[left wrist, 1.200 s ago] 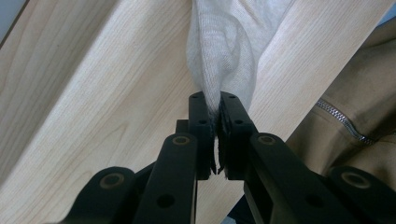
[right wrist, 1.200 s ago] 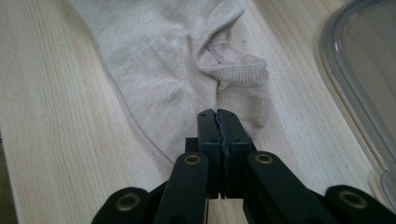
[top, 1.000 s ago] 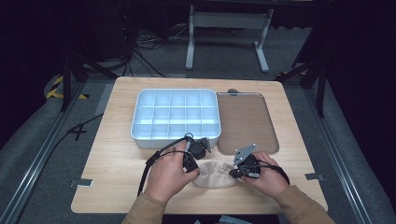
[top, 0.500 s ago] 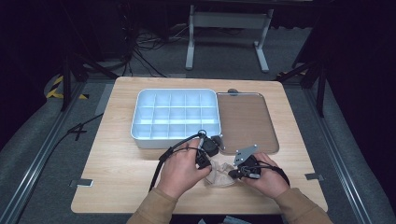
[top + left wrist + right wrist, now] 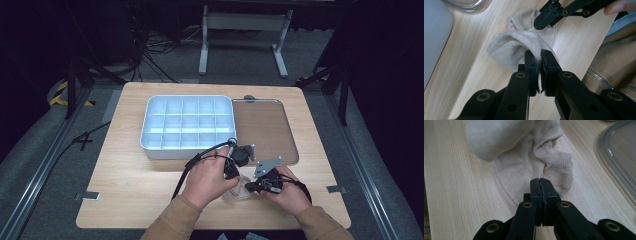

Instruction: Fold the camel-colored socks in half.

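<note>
Folding this beige knitted sock, I'd carry my left gripper, clamped on one end, squarely over my right gripper, pinching the other.

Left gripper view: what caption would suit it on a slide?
Left gripper pinches a fold of a beige sock on the wooden table, right gripper at its far edge.
</note>
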The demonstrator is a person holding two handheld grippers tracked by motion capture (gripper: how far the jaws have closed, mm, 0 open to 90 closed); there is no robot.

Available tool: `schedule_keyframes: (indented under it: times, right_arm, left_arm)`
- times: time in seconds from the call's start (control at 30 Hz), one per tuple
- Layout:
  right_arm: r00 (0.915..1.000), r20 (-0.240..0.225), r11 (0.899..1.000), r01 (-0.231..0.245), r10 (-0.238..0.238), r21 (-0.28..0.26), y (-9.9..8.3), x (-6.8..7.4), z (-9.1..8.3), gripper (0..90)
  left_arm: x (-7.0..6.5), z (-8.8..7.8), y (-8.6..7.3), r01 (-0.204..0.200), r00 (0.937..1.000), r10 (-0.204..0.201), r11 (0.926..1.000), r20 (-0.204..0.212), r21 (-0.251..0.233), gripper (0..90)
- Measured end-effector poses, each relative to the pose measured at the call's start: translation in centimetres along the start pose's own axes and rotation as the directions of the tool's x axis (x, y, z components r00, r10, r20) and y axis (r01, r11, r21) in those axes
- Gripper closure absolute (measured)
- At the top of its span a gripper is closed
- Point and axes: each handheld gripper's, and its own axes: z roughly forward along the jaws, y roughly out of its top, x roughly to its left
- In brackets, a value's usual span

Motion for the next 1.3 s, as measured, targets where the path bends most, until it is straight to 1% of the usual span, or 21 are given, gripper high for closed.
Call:
schedule_keyframes:
  times: [0.03, 0.27, 0.3, 0.37, 0.5, 0.6, 0.7, 0.73, 0.83, 0.9, 0.93, 1.0, 1.03, 1.1, 1.17, 1.23, 1.3]
  right_arm:
    - [1.0, 0.003, 1.0, 0.001, -0.001, -0.002, 0.0, 0.0, 0.0, 89.5]
    - [1.0, 0.008, 1.0, -0.005, 0.005, -0.019, -0.3, 0.2, 0.0, 89.5]
    - [0.9999, 0.012, 1.0, -0.003, 0.003, -0.022, -0.3, 0.2, 0.0, 89.5]
    - [0.9999, 0.009, 1.0, -0.005, 0.006, -0.025, -0.4, 0.2, 0.0, 89.5]
    - [0.9999, 0.007, 1.0, -0.012, 0.012, -0.027, -0.4, 0.1, 0.0, 89.4]
    - [0.9998, 0.018, 1.0, -0.004, 0.005, -0.022, -0.3, 0.3, 0.0, 89.3]
    - [0.9997, 0.023, 1.0, -0.001, 0.002, -0.017, -0.3, 0.4, -0.1, 88.9]
    - [0.9997, 0.026, 1.0, -0.001, 0.001, -0.016, -0.3, 0.4, -0.1, 87.9]
    - [0.9987, 0.049, 1.0, -0.01, 0.011, -0.013, -0.2, 0.5, -0.3, 84.3]
    - [0.9981, 0.061, 1.0, -0.013, 0.014, -0.016, -0.1, 0.6, -0.6, 82.2]
    - [0.9981, 0.061, 1.0, -0.013, 0.014, -0.016, -0.1, 0.6, -0.6, 82.2]
    - [0.9978, 0.062, 0.999, -0.019, 0.021, -0.028, 0.0, 0.5, -1.4, 79.8]
    - [0.9977, 0.064, 0.999, -0.022, 0.023, -0.03, 0.0, 0.4, -1.9, 79.3]
    - [0.9968, 0.074, 0.999, -0.029, 0.032, -0.041, 0.1, 0.1, -2.8, 79.6]
    - [0.9961, 0.076, 0.997, -0.04, 0.045, -0.062, 0.3, -0.3, -3.8, 80.5]
    - [0.9954, 0.085, 0.997, -0.037, 0.043, -0.073, 0.7, -0.4, -4.7, 80.9]
    - [0.9962, 0.08, 0.996, -0.03, 0.036, -0.084, 1.3, -0.3, -5.2, 81.2]
  left_arm:
    - [0.0, 0.3, 0.2, -0.005, 0.9999, 0.005, 1.0, -0.011, 0.005, 84.6]
    - [-0.3, 1.3, 1.2, -0.016, 0.9999, 0.016, 0.9996, -0.004, 0.021, 84.6]
    - [-0.2, 1.5, 1.4, -0.021, 0.9998, 0.021, 0.9993, -0.003, 0.032, 84.6]
    - [-0.1, 2.0, 1.6, -0.015, 0.9999, 0.015, 0.9988, 0.008, 0.046, 84.6]
    - [0.0, 2.7, 1.9, -0.022, 0.9996, 0.02, 0.9978, 0.018, 0.062, 84.6]
    - [0.0, 2.9, 2.0, -0.019, 0.9998, 0.018, 0.9977, 0.012, 0.065, 84.3]
    - [0.1, 2.8, 2.0, -0.016, 0.9997, 0.015, 0.9982, 0.019, 0.058, 82.6]
    - [0.1, 2.7, 1.9, -0.012, 0.9995, 0.01, 0.9989, 0.028, 0.046, 82.6]
    - [0.1, 2.2, 1.7, -0.007, 0.9989, 0.006, 0.9998, 0.047, 0.021, 70.7]
    - [-0.1, 1.5, 1.3, -0.006, 0.9989, 0.007, 0.9999, 0.047, -0.012, 64.9]
    - [-0.1, 1.5, 1.3, -0.006, 0.9989, 0.007, 0.9999, 0.047, -0.012, 62.5]
    - [-0.2, 0.5, 0.5, -0.002, 0.9988, 0.005, 0.998, 0.048, -0.063, 62.3]
    - [-0.2, 0.1, 0.3, -0.003, 0.9986, 0.008, 0.9967, 0.052, -0.081, 63.1]
    - [0.0, -0.7, -0.5, 0.01, 0.9987, -0.004, 0.9925, 0.051, -0.122, 63.5]
    - [0.1, -1.4, -1.3, 0.023, 0.9991, -0.018, 0.9908, 0.039, -0.133, 63.3]
    - [0.3, -1.6, -2.0, 0.04, 0.999, -0.036, 0.9902, 0.025, -0.134, 63.7]
    - [0.6, -1.9, -2.7, 0.047, 0.9989, -0.046, 0.9896, 0.011, -0.136, 63.6]
